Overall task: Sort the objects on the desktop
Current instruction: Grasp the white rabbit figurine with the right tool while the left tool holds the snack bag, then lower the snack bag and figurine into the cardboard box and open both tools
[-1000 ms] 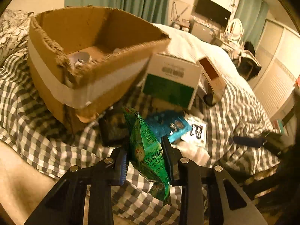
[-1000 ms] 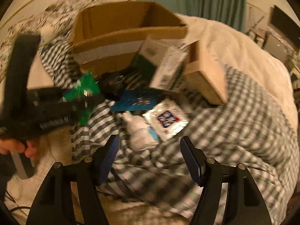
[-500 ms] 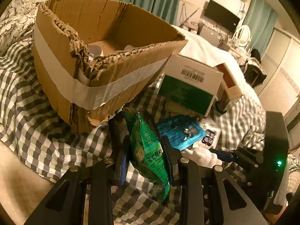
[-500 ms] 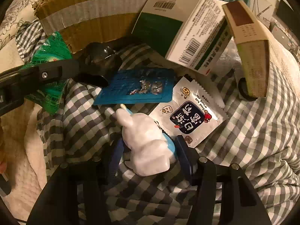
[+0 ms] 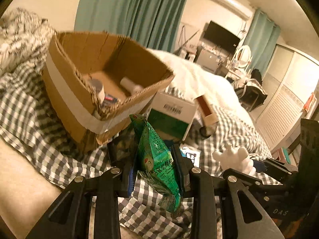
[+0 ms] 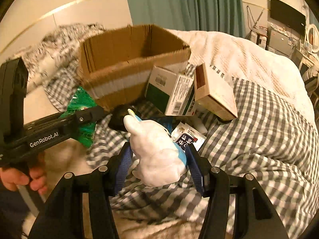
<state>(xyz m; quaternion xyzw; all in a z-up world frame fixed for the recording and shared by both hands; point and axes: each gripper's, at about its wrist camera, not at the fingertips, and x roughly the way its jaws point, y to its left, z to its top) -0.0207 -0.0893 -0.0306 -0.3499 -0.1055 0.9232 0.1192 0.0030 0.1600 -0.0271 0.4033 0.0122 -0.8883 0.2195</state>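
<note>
The left gripper has its pads pressed on a green snack packet, which stands on edge between them, its lower end hanging below the fingers and partly lost in shadow; ahead of and above this gripper sits an open cardboard box on the checked bedspread, blurred, with a white bottle and other small items inside that are too smeared to name; just beyond the packet a green-and-white carton leans behind the box corner, half hidden by it. The right gripper is clamped on a white plush toy with a blue patch on its side, held clear of the bedspread; past its fingertips a white sachet shows only in part, covered by the toy; a brown box lies tilted beyond it; to this gripper's left a hand, cut by the frame edge, grips the other tool.
</note>
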